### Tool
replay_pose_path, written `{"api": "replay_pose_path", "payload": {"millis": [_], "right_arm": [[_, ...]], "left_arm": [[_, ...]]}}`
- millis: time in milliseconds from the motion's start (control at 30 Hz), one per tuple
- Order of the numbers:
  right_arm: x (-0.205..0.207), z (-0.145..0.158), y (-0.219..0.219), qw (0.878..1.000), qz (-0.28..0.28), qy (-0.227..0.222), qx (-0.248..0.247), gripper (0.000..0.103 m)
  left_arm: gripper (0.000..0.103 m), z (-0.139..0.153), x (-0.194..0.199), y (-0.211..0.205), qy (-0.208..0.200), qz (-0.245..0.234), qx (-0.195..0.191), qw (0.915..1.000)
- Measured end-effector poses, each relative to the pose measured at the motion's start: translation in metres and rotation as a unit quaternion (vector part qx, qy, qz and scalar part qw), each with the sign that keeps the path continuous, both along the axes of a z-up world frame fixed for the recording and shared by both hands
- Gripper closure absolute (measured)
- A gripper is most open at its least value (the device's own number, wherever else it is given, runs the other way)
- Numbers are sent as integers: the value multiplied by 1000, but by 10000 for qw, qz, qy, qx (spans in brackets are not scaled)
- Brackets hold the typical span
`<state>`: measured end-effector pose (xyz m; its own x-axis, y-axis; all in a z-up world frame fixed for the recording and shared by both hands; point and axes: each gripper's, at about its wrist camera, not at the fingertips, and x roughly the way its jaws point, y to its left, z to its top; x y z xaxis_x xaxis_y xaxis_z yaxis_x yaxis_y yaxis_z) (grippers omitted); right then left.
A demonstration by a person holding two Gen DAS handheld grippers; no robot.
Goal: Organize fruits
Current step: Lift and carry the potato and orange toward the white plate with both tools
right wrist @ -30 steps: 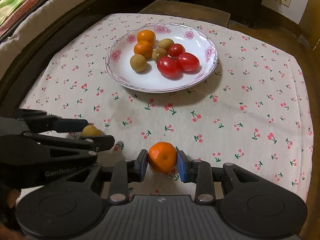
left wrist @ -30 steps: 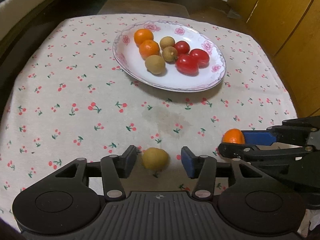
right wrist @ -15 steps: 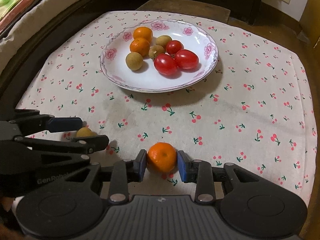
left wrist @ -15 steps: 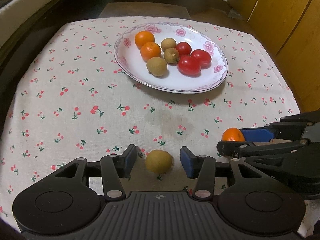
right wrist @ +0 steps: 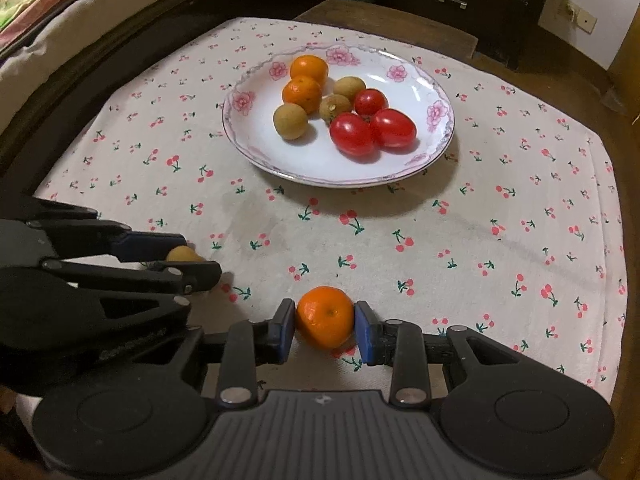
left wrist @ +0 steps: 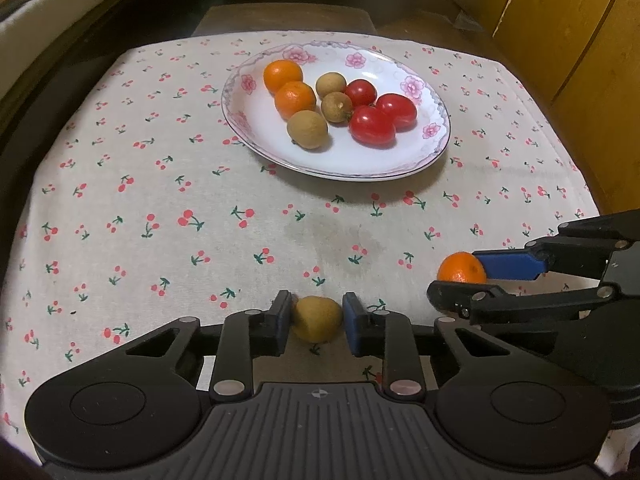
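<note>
My left gripper (left wrist: 316, 322) is closing its jaws on a small brown fruit (left wrist: 317, 325) lying on the cloth near the front edge, and both blue pads touch it. My right gripper (right wrist: 325, 322) is shut on a small orange (right wrist: 325, 316), also low on the cloth. The two grippers sit side by side: the right gripper (left wrist: 460, 280) and its orange (left wrist: 461, 267) show at the right of the left wrist view. Beyond them, a white flowered plate (left wrist: 320, 164) holds two oranges, three brown fruits and three red tomatoes.
A cherry-print cloth (left wrist: 160, 200) covers the small table, whose edges fall away on every side. Yellow wooden cabinet doors (left wrist: 560, 40) stand at the right, a dark drawer unit (right wrist: 460, 0) behind, and bedding (right wrist: 60, 20) at the left.
The left gripper's jaws have come together from wide apart until the pads meet the brown fruit. The right gripper still holds the orange in the same spot.
</note>
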<state>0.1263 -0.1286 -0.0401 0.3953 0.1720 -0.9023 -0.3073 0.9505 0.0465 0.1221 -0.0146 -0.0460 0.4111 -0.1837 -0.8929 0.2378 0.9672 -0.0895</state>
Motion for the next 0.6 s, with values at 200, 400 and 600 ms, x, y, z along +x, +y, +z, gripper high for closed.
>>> {"api": "replay_pose_path", "payload": {"millis": [200, 400, 600], "right_arm": [[-1, 9, -6, 9999, -101, -94, 105, 70], [0, 14, -12, 9996, -179, -127, 196, 70], [3, 19, -12, 9992, -229, -192, 282, 70]], "left_arm": [[68, 9, -2, -2, -97, -6, -81, 9999], [68, 16, 0, -1, -160, 34, -176, 9997], [68, 20, 3, -1, -209, 69, -237, 9995]]}}
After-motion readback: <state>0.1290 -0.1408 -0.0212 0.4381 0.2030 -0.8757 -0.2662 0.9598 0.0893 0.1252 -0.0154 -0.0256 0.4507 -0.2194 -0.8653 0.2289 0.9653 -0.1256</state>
